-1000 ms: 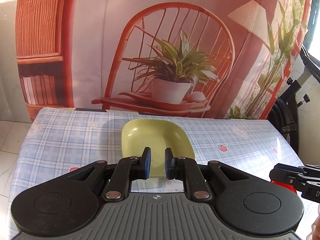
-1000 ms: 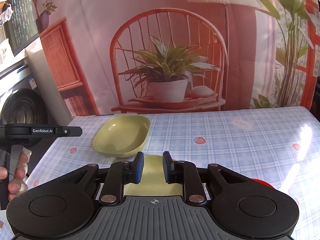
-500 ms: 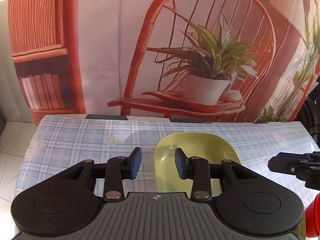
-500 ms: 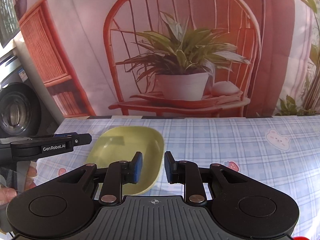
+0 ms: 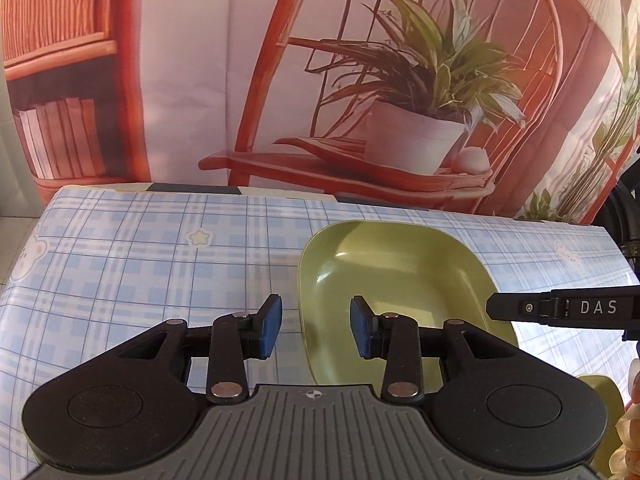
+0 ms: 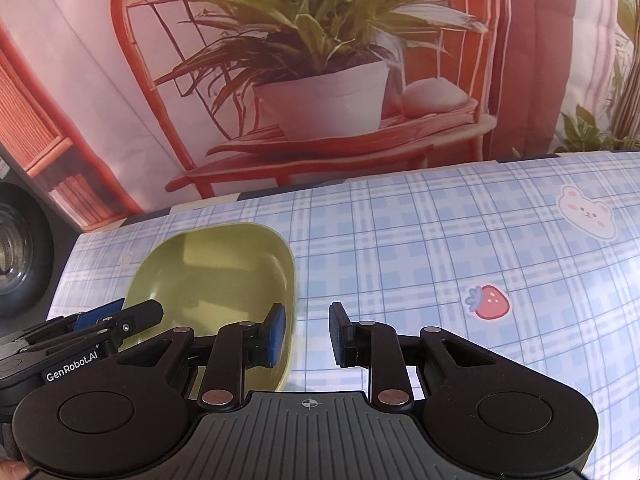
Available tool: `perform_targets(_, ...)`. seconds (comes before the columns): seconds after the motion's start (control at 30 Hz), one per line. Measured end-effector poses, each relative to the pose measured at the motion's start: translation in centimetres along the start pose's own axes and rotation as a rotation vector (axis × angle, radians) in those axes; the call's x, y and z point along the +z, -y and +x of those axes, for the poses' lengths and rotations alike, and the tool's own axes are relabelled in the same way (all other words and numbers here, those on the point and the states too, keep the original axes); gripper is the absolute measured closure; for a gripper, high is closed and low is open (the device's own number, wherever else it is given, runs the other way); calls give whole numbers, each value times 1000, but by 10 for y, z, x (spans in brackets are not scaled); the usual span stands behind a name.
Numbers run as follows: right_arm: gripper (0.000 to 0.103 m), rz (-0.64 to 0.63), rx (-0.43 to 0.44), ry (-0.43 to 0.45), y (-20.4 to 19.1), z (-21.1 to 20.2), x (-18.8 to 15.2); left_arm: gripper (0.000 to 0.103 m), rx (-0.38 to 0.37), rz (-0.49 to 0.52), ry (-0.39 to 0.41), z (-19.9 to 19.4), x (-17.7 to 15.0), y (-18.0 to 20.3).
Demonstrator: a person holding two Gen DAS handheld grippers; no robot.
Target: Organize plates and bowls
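Note:
A green rounded-square bowl (image 5: 396, 280) sits on the blue checked tablecloth (image 5: 140, 260). My left gripper (image 5: 316, 330) is open, its jaws straddling the bowl's left rim, without touching it as far as I can tell. In the right wrist view the same bowl (image 6: 216, 276) lies at the left. My right gripper (image 6: 306, 334) is open, its jaws straddling the bowl's right rim. The left gripper (image 6: 116, 314) shows at the bowl's far side there, and the right gripper's finger (image 5: 560, 308) reaches over the bowl in the left wrist view.
A second green dish's edge (image 5: 600, 396) shows at the lower right of the left wrist view. A printed backdrop (image 5: 360, 80) hangs right behind the table's far edge. A washing machine (image 6: 16, 256) stands off the table's left side.
Both grippers have moved forward and down toward the green bowl from either side. Both have opened wider and now straddle its opposite rims.

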State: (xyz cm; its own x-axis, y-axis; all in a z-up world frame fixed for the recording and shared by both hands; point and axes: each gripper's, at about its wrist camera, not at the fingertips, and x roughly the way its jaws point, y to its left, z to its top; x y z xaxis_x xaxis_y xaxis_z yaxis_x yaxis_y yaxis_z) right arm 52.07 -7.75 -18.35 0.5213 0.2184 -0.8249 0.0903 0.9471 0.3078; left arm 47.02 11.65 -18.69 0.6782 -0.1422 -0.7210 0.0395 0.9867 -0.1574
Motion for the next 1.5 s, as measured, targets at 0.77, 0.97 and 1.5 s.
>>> perform_targets(0.77, 96, 58, 92, 24, -5, -49, -20, 94, 16, 35, 4, -46, -1, 15)
perform_targets(0.97, 96, 59, 107, 90, 4, -96, -32, 94, 9, 74, 32, -75, 0, 37)
perform_targets(1.5, 94, 147, 144, 183, 70, -166, -95, 92, -52, 180, -7, -95, -36, 97)
